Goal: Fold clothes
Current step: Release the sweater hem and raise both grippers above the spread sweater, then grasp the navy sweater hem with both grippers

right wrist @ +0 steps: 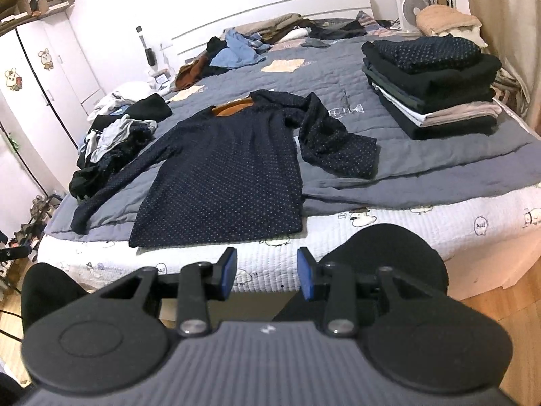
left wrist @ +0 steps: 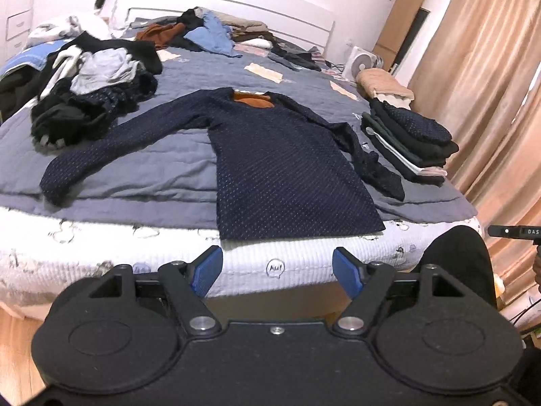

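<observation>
On the bed (left wrist: 142,169), near its foot edge, a navy dotted long-sleeve top (left wrist: 284,176) lies flat, hem toward the person, collar showing an orange lining. One sleeve (left wrist: 111,149) runs out straight toward the heap of unfolded clothes (left wrist: 91,88); the other sleeve (right wrist: 334,142) is bunched up on the side of the neat folded stack (right wrist: 429,84).

Both tools hover short of the mattress edge, touching nothing. The left gripper (left wrist: 277,272) has its blue fingers (left wrist: 208,270) wide apart with nothing between them. The right gripper (right wrist: 267,277) has its fingers (right wrist: 228,272) apart too, just narrower, also empty.

So this looks like the start of folding this top: it's spread out, no fold made yet. The next move probably calls for sorting the sleeves first, the rumpled one needs straightening or flipping across the body, then the straight one comes in. Each pinch should catch only the sleeve fabric, not the grey quilt (right wrist: 422,155) under it, since that would drag the whole layout.
</observation>
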Tool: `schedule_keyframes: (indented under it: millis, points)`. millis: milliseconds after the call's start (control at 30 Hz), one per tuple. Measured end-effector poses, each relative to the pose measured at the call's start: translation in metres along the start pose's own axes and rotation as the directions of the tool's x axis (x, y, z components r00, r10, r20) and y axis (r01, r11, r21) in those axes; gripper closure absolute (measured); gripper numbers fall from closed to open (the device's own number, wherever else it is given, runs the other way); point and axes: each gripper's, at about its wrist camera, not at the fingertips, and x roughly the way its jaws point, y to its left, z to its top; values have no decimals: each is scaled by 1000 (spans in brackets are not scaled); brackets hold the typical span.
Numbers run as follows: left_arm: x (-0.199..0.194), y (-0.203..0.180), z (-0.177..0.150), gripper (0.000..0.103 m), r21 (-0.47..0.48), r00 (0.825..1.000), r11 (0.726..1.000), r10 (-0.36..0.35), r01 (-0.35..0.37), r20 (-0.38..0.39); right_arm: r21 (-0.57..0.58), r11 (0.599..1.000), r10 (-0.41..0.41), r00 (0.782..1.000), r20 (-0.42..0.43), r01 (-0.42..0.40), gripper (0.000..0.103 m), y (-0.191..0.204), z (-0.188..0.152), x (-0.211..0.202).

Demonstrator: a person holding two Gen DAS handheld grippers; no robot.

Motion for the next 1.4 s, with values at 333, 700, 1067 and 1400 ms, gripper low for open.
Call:
schedule_keyframes:
  millis: [333, 700, 1067, 1400]
  points:
    - [-21, 0, -7, 31, -9, 998, 1000, 9, -9, 59, 3, 1000, 4, 998, 63, -4, 63, -2, -6, -14]
    - [19, -11, 24, 28, 56, 990, 998, -1, -7, 138, -74, 995, 75, 986, 150, -64, 48, 16, 31, 27]
    - [116, 0, 60, 28, 78, 997, 996, 31, -37, 73, -82, 991, 107, 992, 71, -101, 48, 13, 69, 139]
    - [210, 36, 61, 29, 59, 987, 993, 110, -104, -116, -56, 998, 9, 997, -83, -14, 48, -6, 70, 229]
